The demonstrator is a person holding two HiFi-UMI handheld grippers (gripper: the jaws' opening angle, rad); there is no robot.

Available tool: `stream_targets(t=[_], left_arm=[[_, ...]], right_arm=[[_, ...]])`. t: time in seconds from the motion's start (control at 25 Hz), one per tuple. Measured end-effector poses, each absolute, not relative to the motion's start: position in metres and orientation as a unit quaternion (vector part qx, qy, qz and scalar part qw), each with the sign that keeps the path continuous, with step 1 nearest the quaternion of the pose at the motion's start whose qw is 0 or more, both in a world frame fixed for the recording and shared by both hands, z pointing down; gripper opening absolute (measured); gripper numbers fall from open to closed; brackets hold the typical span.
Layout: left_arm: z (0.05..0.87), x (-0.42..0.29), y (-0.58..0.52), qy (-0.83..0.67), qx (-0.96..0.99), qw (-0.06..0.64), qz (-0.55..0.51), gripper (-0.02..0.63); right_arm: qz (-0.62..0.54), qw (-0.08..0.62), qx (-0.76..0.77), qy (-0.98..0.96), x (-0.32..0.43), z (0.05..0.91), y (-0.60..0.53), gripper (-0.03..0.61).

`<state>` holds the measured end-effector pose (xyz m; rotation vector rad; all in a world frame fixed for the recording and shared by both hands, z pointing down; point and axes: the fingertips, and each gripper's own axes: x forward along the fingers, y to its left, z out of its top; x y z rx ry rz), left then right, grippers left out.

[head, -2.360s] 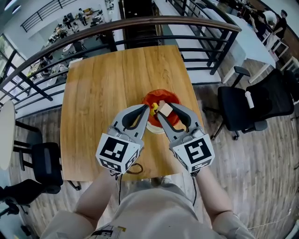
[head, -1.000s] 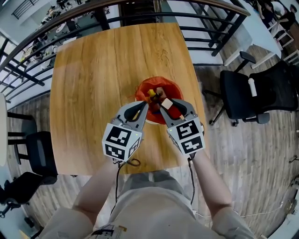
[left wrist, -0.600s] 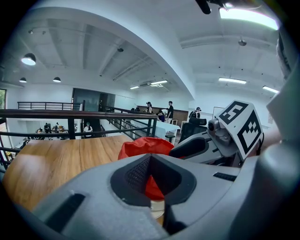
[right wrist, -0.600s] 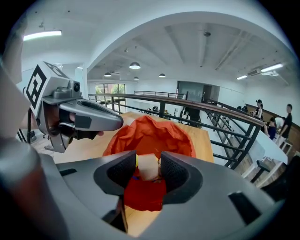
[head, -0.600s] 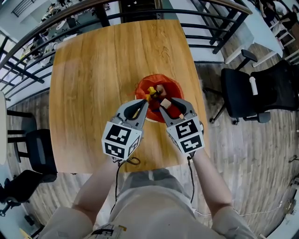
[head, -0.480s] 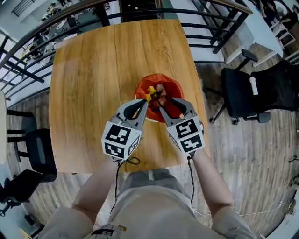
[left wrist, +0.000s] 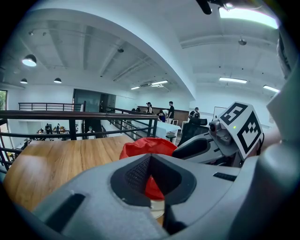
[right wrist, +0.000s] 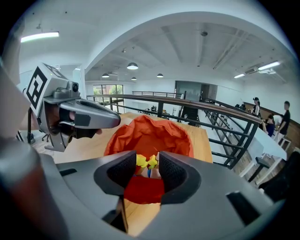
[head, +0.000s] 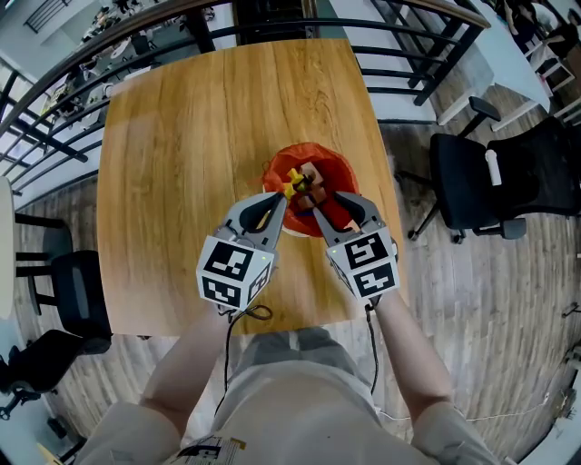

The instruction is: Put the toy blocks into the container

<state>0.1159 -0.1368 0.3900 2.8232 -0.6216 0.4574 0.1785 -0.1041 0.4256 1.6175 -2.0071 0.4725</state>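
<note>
- A mezzanine with a black railing (head: 182,27) runs round the far side of a wooden desk (head: 182,136); a plank floor (head: 481,300) lies below, with a black office chair (head: 490,182) off the desk's right edge and another chair (head: 82,304) off its left edge.
- A red-orange container (head: 338,168) with crumpled, bag-like walls stands in the right half of the desk, close to its right edge and somewhat nearer the person's edge than the far one.
- The toy blocks (head: 304,182) lie heaped inside the container: a yellow block (head: 292,179) on the left of the heap, a tan wooden block (head: 311,171) just beside it, and darker pieces under them that are too small to tell apart.
- The right gripper (head: 322,202) reaches over the container's near rim, tilted downward. Its jaws stand apart and grasp nothing; in the right gripper view the blocks show through the gap between the pads, farther in and below, not touched by them.
- The left gripper (head: 278,203) hangs just beside the container's near-left rim, above the desk. Its jaws are drawn together at the tips and hold nothing; the left gripper view shows only the container's red wall through the notch behind the tips.
- The two grippers lie side by side, angled toward each other, their marker cubes toward the person at the desk's near edge.
</note>
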Motion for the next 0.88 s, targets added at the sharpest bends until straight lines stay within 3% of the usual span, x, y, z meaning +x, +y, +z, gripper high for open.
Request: stream_targets(t=[0.32, 0.88], left_arm=[[0.371, 0.115, -0.133, -0.212, 0.962, 0.096, 0.146, 0.012], [0.295, 0.102, -0.116, -0.213, 0.971, 0.05, 0.094, 0.012]], right_arm=[[0.155, 0.225, 0.623, -0.733, 0.187, 0.398, -0.101, 0.079], [0.095, 0.168, 0.648, -0.737, 0.184, 0.311, -0.074, 0.044]])
